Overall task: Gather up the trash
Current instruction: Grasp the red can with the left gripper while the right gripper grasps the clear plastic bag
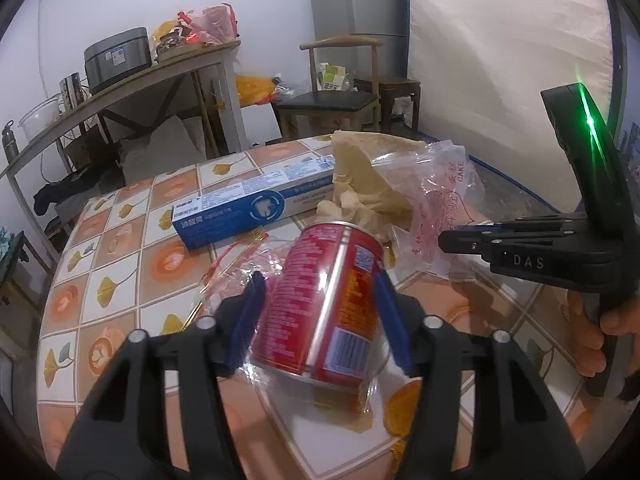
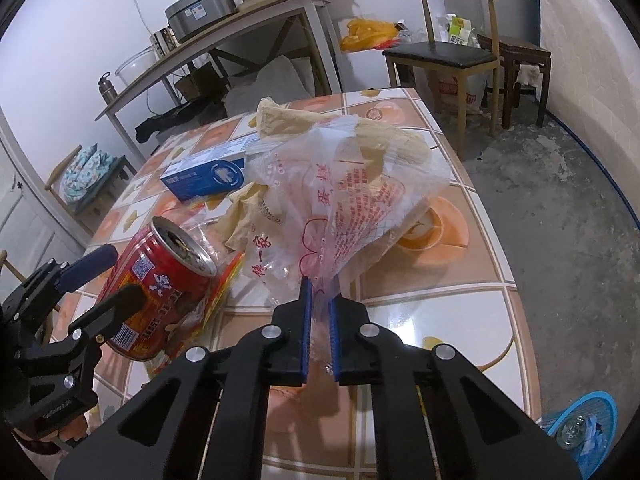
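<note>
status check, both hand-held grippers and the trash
Left hand-held gripper clamped on red can. Right hand-held gripper pinching clear plastic bag. Toothpaste box untouched behind.

Right gripper pinches a clear printed plastic bag; at nine o'clock, left gripper straddles a red can.

We are looking at a lived-in home dining corner: a table with an orange-and-white tile-pattern top, a wooden chair with a black seat, a grey metal rice cooker sitting on a long side shelf.
</note>
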Action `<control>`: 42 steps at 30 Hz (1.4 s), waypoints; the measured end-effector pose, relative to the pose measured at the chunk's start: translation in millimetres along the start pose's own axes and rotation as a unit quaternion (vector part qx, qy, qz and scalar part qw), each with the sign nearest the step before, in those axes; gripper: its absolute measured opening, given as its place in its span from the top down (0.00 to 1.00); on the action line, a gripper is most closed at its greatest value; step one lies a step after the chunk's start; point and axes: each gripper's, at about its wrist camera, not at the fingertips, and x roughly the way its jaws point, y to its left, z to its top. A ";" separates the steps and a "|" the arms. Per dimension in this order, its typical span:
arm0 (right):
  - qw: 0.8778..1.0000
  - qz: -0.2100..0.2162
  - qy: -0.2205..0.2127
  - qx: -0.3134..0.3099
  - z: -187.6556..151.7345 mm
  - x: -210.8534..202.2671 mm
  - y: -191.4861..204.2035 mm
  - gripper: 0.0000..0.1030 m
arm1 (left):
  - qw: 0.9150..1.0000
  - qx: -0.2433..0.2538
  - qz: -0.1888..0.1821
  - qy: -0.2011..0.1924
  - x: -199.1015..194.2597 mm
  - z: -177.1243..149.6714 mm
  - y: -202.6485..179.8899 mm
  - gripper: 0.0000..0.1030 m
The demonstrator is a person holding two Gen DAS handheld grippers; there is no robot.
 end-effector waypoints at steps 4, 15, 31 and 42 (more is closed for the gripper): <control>1.000 0.008 0.003 -0.002 -1.8 -4.7 0.9 0.94 | 1.000 -0.002 0.000 0.001 -2.3 1.2 2.2 0.56; 0.999 -0.015 0.012 -0.033 -5.7 -7.4 8.4 0.94 | 1.000 0.012 0.012 0.003 -2.2 9.3 7.9 0.25; 0.994 -0.051 -0.006 -0.095 -11.6 -9.3 24.3 0.94 | 0.998 -0.018 -0.032 0.058 26.2 9.9 9.8 0.40; 0.996 -0.017 0.008 -0.084 -14.0 -23.4 21.0 0.94 | 0.997 -0.020 -0.040 0.066 -1.4 1.5 22.5 0.41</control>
